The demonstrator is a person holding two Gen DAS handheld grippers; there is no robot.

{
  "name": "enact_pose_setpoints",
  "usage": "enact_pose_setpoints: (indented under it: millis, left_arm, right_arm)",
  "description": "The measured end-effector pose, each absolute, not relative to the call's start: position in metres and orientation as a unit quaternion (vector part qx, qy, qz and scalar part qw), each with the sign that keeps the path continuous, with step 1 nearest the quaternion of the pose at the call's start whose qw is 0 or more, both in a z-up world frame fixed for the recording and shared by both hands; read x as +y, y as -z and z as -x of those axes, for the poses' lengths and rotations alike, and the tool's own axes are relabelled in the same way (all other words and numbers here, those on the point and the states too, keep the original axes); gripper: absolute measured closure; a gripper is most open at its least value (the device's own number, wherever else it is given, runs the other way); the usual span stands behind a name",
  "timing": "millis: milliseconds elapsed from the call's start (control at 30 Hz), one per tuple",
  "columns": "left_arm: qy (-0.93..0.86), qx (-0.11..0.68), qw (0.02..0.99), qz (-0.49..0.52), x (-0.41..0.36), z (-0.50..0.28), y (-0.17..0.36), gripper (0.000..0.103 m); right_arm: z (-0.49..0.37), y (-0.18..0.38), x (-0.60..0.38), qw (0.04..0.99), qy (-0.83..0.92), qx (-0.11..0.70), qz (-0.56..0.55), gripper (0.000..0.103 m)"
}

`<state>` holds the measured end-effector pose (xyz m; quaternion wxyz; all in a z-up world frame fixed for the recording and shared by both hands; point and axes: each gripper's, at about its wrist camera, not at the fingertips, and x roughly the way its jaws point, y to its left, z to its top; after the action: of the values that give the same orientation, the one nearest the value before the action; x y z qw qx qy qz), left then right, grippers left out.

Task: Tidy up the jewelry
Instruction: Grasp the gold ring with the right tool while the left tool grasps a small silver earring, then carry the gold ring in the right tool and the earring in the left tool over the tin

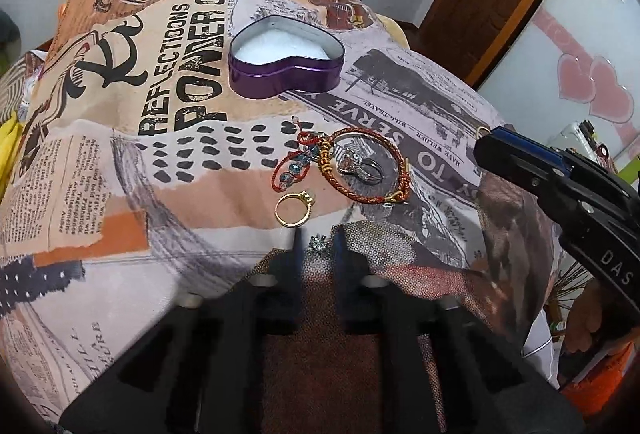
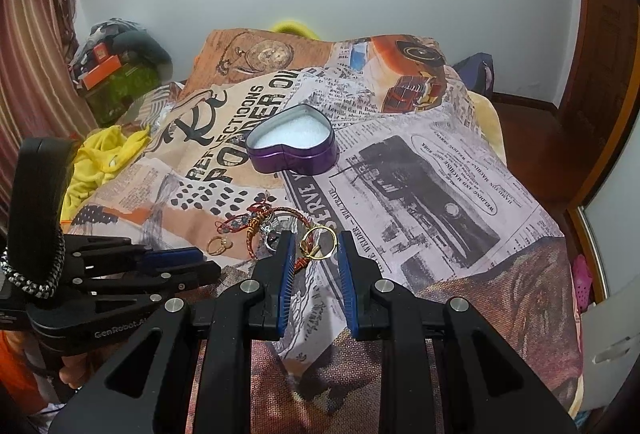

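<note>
Left gripper [image 1: 316, 240] tips rest low on the printed cloth [image 1: 120, 162], jaws nearly closed about a small clear-stone jewel [image 1: 319, 244]; whether the pads actually press it cannot be told. A gold ring [image 1: 294, 209] lies just beyond the tips, with the red braided bracelet [image 1: 370, 166] encircling silver rings [image 1: 362, 166] farther out and the open purple heart tin [image 1: 286, 54] well beyond. Right gripper [image 2: 317, 248] hovers with jaws narrowly parted and a gold hoop [image 2: 319, 243] between the fingertips, contact unclear.
</note>
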<state>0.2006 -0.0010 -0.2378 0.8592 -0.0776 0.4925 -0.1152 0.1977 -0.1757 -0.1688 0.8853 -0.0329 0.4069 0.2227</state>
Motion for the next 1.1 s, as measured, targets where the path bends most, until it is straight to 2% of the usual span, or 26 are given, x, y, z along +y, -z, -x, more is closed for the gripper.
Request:
enact_pose_setpoints:
  millis: [400,867,1100]
  left_arm:
    - [0.111,0.441,0.888,0.073,0.01,-0.201,0.2,0.095]
    - [0.082,0.353,0.93,0.061,0.036,-0.228,0.133,0.095]
    - [0.074,0.329,0.939,0.06,0.041,-0.249,0.117,0.095]
  right_arm:
    - [-0.201,0.167,-0.176,0.886,-0.223,0.406,0.032,0.084]
    - [-0.221,0.135,-0.171,0.908,-0.216,0.357,0.041,0.083]
    - [-0.236,0.126,-0.163,0.915,-0.219,0.336,0.043,0.083]
